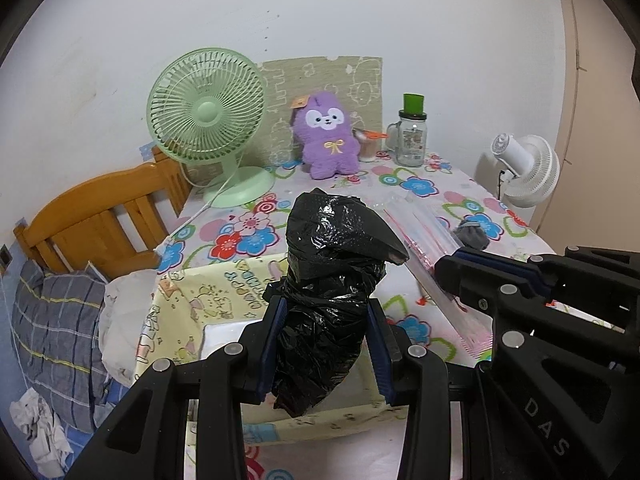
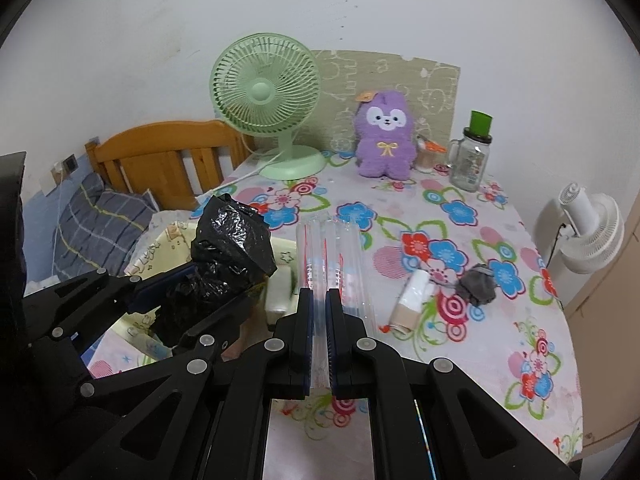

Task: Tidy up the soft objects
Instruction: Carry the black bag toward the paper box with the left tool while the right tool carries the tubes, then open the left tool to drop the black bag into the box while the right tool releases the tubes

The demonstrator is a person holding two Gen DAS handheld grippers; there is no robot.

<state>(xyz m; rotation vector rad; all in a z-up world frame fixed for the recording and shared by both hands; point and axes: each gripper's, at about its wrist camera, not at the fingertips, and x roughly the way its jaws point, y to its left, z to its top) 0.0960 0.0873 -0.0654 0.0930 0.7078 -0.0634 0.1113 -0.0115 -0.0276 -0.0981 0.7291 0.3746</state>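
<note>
My left gripper [image 1: 326,316] is shut on a crumpled black plastic bag [image 1: 332,248], held upright over a yellow cartoon-print box [image 1: 208,292] at the table's left edge. My right gripper [image 2: 319,300] is shut on a stack of clear zip bags [image 2: 332,248] with red stripes, which sticks out forward above the flowered tablecloth [image 2: 460,360]. The two grippers sit side by side, the left gripper [image 2: 208,284] just left of the right one. A grey sock ball [image 2: 478,284] and a white-and-beige roll [image 2: 412,300] lie on the cloth to the right. A purple plush [image 2: 386,140] sits at the back.
A green desk fan [image 2: 266,100] stands at the back left and a glass jar with a green lid [image 2: 472,156] at the back right. A white fan [image 2: 592,236] is beyond the right edge. A wooden headboard [image 1: 100,212] and a checked pillow [image 1: 60,320] are on the left.
</note>
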